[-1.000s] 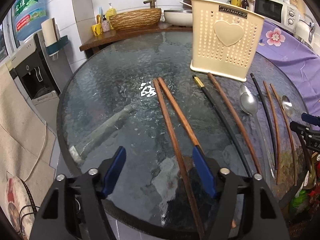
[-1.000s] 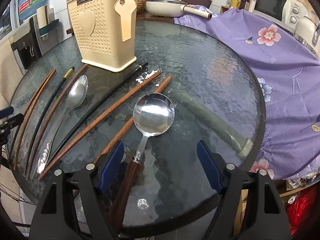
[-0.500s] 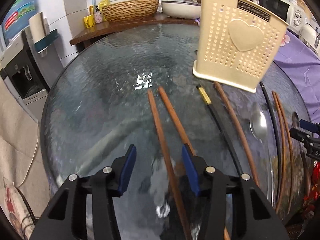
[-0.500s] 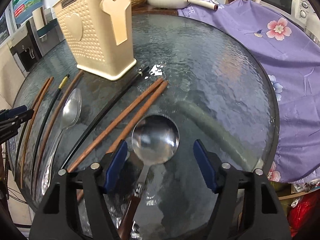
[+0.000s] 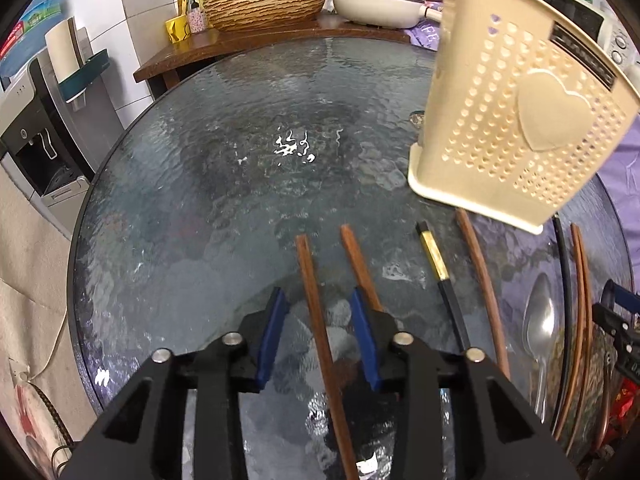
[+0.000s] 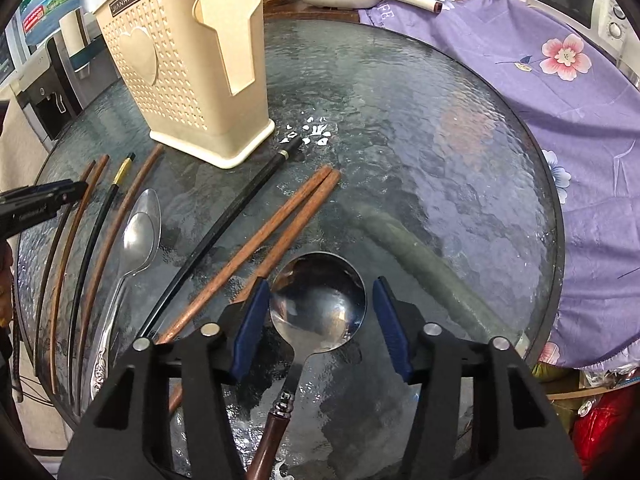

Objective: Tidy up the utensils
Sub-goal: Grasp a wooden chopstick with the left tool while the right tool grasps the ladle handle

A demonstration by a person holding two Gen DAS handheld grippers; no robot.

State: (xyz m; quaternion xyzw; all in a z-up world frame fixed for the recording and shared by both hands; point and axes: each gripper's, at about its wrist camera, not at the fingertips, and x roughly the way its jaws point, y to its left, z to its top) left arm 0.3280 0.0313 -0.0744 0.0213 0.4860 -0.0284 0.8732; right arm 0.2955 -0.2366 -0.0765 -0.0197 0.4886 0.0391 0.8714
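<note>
On the round glass table (image 5: 200,184) my left gripper (image 5: 320,320) points down with its jaws closing. One brown chopstick (image 5: 316,312) runs between the blue pads, untouched by them. Its twin (image 5: 360,268) passes under the right finger. My right gripper (image 6: 320,312) straddles the round bowl of a wooden-handled steel ladle spoon (image 6: 318,304). Its jaws are closing too, with small gaps on both sides of the bowl. A cream perforated utensil holder (image 5: 512,120) (image 6: 188,72) stands upright farther back.
Several more chopsticks, brown (image 6: 280,224) and black (image 6: 224,224), lie beside a slim steel spoon (image 6: 138,236). A purple floral cloth (image 6: 560,120) drapes the right side. A wooden shelf (image 5: 240,44) with a woven basket (image 5: 264,0) and a white pan (image 5: 376,4) stands behind the table.
Both grippers moved forward over the table and their jaws narrowed. The left now frames a single chopstick. The right slid from the spoon's neck to around its bowl.
</note>
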